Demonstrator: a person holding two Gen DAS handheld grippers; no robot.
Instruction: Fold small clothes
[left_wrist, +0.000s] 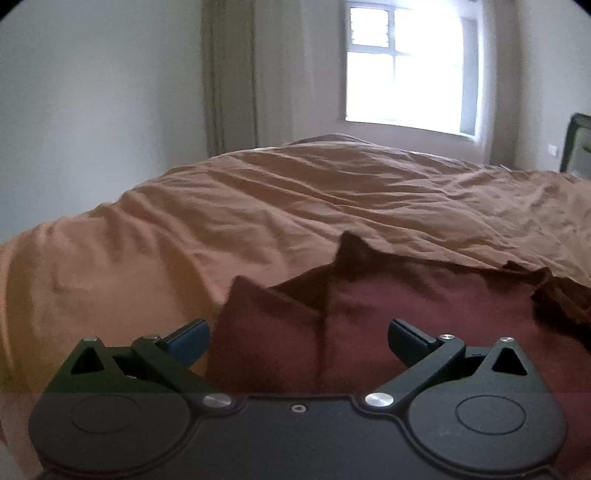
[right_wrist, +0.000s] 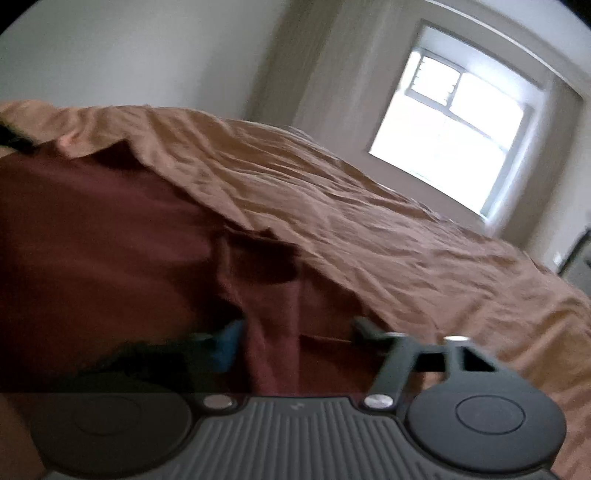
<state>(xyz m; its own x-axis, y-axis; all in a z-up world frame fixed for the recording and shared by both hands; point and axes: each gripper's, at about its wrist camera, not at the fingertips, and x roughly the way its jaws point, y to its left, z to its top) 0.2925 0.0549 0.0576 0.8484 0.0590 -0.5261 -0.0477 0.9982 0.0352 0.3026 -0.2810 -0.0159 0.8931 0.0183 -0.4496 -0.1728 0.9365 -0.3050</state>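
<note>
Your left claw is spread wide, fingers apart on either side of a raised fold of the maroon garment, gripping nothing. The garment lies rumpled on the bed, on its tan cover, near edge.

Right wrist view is tilted and blurred. Your right claw also stands wide, with a hanging fold of garment between the fingers; the left finger is half hidden by cloth. No visible pinch. Window bright behind the bed.
</note>
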